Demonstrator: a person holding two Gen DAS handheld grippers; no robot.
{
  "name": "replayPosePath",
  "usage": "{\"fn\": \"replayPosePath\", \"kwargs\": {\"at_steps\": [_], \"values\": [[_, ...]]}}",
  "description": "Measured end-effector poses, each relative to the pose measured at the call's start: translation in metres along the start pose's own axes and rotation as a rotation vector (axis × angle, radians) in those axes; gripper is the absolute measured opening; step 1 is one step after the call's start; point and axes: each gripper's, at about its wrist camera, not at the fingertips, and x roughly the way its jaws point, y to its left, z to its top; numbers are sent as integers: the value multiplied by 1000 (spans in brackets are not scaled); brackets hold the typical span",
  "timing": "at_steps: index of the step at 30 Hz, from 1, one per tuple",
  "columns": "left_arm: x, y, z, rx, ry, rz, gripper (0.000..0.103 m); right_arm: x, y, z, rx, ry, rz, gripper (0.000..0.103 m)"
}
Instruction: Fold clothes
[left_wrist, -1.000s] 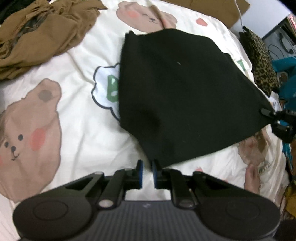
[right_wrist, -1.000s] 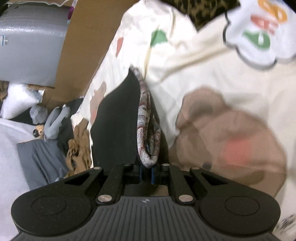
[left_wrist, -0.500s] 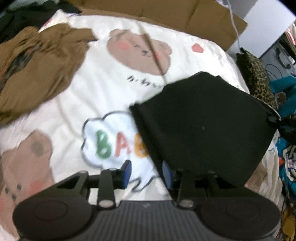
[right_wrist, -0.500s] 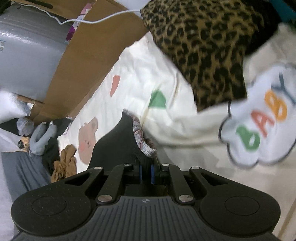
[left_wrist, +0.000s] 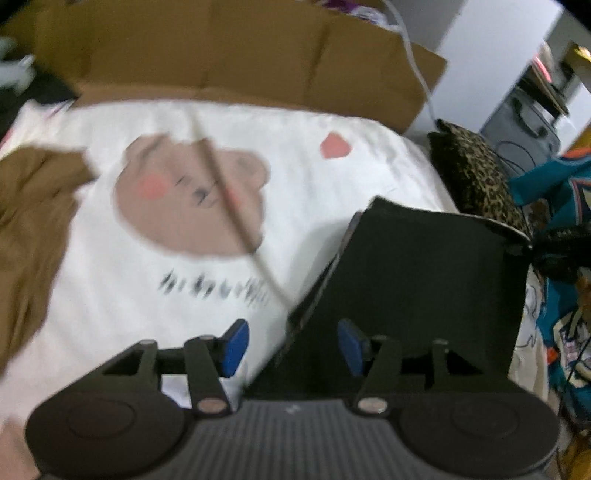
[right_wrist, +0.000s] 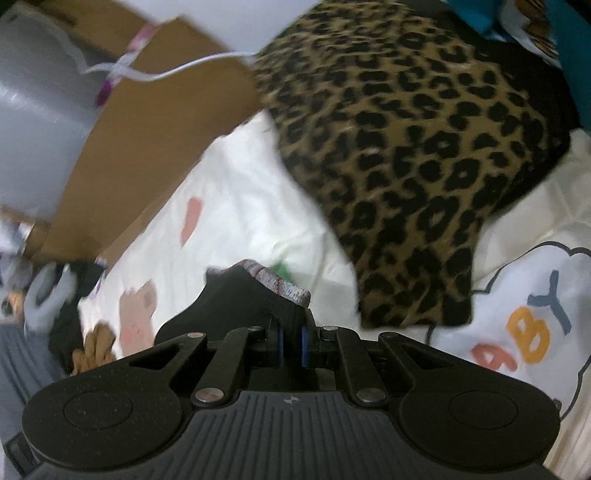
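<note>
A black garment (left_wrist: 424, 280) hangs taut above the bear-print bedsheet (left_wrist: 177, 295). Its near edge runs between the blue pads (left_wrist: 234, 347) of my left gripper (left_wrist: 291, 347), which stands wide open and grips nothing. My right gripper (left_wrist: 554, 251) shows at the far right of the left wrist view, holding the garment's far corner. In the right wrist view, the right gripper (right_wrist: 290, 347) is shut on the black garment (right_wrist: 236, 306) just behind its pink patterned trim (right_wrist: 280, 284).
A leopard-print cushion (right_wrist: 424, 147) lies just ahead of the right gripper, on the sheet (right_wrist: 236, 206). A brown garment (left_wrist: 29, 221) is heaped at the left. Cardboard (left_wrist: 221, 55) with a white cable (left_wrist: 417, 70) lines the bed's far side. Teal clothing (left_wrist: 554, 192) is piled at the right.
My left gripper has opened wide from nearly shut and swung toward the bed's far side. The right gripper has carried the black garment's corner toward the leopard cushion.
</note>
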Motion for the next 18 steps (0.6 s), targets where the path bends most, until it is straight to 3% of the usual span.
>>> {"fn": "replayPosePath", "kwargs": {"at_steps": [4,8,13,18], "values": [[23,-17,23,46,-1,-49,58,14,-17,7,47,10,-15,8],[40,-29,38,55,-14,-90,60,15,-32,3,80,-18,-5,21],[59,-44,50,85,-3,-122,63,11,-51,-7,123,-52,34,45],[75,-54,59,109,13,-142,66,7,-65,-23,153,-82,106,48]]}}
